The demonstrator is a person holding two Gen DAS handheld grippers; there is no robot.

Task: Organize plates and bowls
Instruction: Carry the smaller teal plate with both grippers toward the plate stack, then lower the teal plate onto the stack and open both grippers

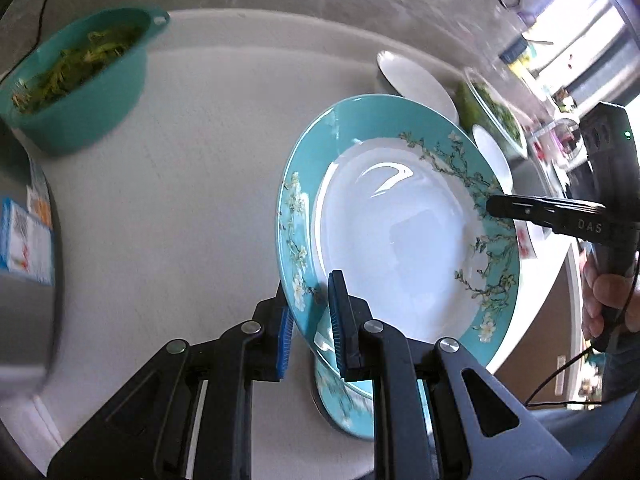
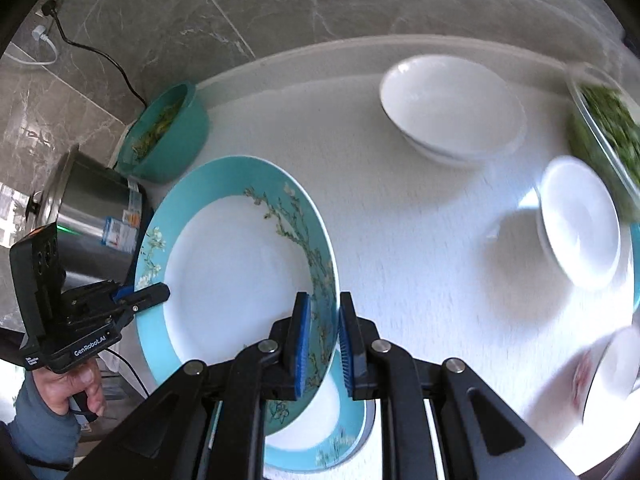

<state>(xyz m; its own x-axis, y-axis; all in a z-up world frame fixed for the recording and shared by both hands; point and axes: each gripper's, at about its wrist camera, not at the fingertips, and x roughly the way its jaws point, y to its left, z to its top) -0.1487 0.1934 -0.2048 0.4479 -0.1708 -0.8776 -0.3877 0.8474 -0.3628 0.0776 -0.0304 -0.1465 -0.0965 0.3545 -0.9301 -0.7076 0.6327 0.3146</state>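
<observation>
A teal-rimmed plate with blossom branches (image 1: 400, 220) (image 2: 236, 264) is held tilted above the white counter by both grippers. My left gripper (image 1: 310, 320) straddles its near-left rim with its blue pads; it also shows in the right wrist view (image 2: 158, 294). My right gripper (image 2: 324, 340) straddles the opposite rim and shows in the left wrist view (image 1: 496, 206). A second matching teal plate (image 1: 344, 400) (image 2: 320, 440) lies flat right under the held one. Two white bowls (image 2: 452, 104) (image 2: 580, 220) stand on the counter beyond.
A teal bowl of greens (image 1: 76, 80) (image 2: 168, 136) stands at the back left by a steel pot (image 2: 92, 204). A glass dish of greens (image 2: 608, 128) is at the right. Another dish (image 2: 612, 376) shows blurred at the lower right. A tiled wall closes the back.
</observation>
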